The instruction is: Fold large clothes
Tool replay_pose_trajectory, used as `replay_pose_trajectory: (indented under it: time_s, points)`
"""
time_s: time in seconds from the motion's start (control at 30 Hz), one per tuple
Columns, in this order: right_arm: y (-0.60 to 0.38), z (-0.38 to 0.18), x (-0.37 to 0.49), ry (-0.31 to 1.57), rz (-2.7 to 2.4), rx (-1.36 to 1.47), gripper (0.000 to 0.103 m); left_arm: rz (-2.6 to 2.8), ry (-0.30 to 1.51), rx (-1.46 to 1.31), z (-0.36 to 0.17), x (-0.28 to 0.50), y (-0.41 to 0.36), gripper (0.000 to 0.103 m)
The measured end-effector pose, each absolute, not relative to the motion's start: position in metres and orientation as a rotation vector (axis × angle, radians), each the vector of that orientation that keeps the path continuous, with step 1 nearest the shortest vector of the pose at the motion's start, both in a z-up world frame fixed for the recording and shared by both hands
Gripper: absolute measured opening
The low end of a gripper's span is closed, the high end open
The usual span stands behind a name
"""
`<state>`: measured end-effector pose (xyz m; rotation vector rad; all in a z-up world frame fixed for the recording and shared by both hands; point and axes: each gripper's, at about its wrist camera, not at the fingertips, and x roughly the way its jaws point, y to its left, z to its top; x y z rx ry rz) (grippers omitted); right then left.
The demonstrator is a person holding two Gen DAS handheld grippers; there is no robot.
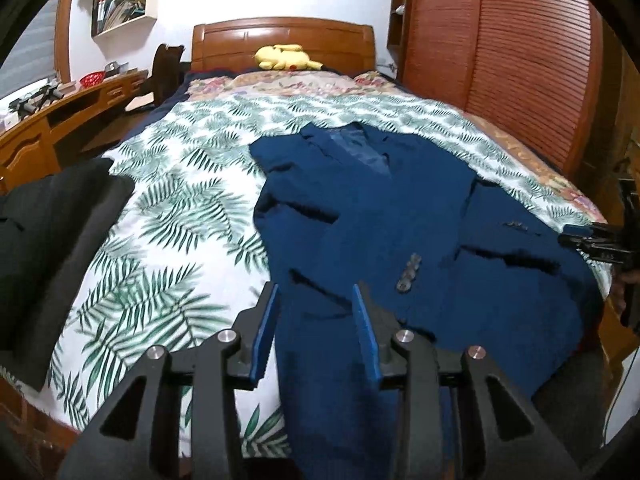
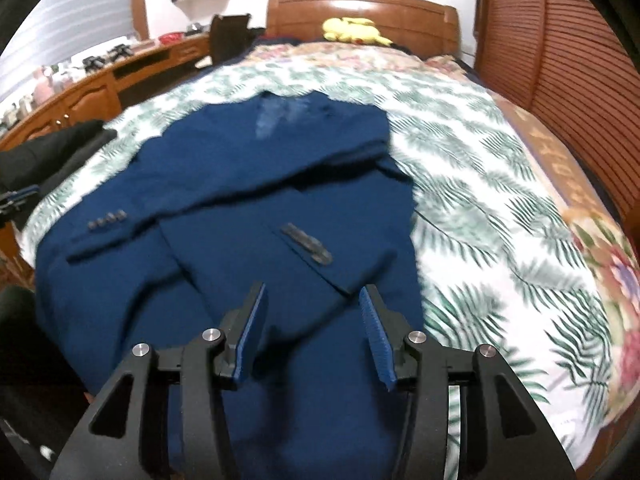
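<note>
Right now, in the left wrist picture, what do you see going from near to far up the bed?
Left gripper → blue jacket → leafy sheet → flowery blanket → yellow plush toy → wooden headboard.

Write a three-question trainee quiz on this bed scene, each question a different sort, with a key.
1. True or false: both sleeves of the jacket are folded in across its front.
2. What lies by the headboard? A) yellow plush toy B) red basket C) book
3. Fill in: the right gripper is ____, with nothing pinched between its pads.

Key: 1 true. 2 A, the plush toy. 3 open; it hangs over the jacket's lower part.
</note>
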<state>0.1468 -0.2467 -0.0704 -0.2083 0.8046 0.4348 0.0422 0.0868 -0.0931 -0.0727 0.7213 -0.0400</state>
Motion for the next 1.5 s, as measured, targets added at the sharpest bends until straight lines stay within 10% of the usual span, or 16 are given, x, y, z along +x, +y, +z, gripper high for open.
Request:
replay_pose_trajectory:
  time_s: [1.27,1.4,1.5]
  points:
    - [-0.291,-0.104,0.133,0.924,0.514,-0.206,0.039,-0.016,0.87,-0.07,-0.146,0.008,0.075,0.035]
    - [-0.292,-0.102,0.132,0.915,0.531,-0.189,0.018,-0.086,0.877,-0.071,-0.139,0.006,0.072,0.003]
    - [-0.287,-0.092,0.128,0.869,0.552,-0.234,0.004,-0.103,0.836,-0.045,-0.12,0.004,0.066,0.001]
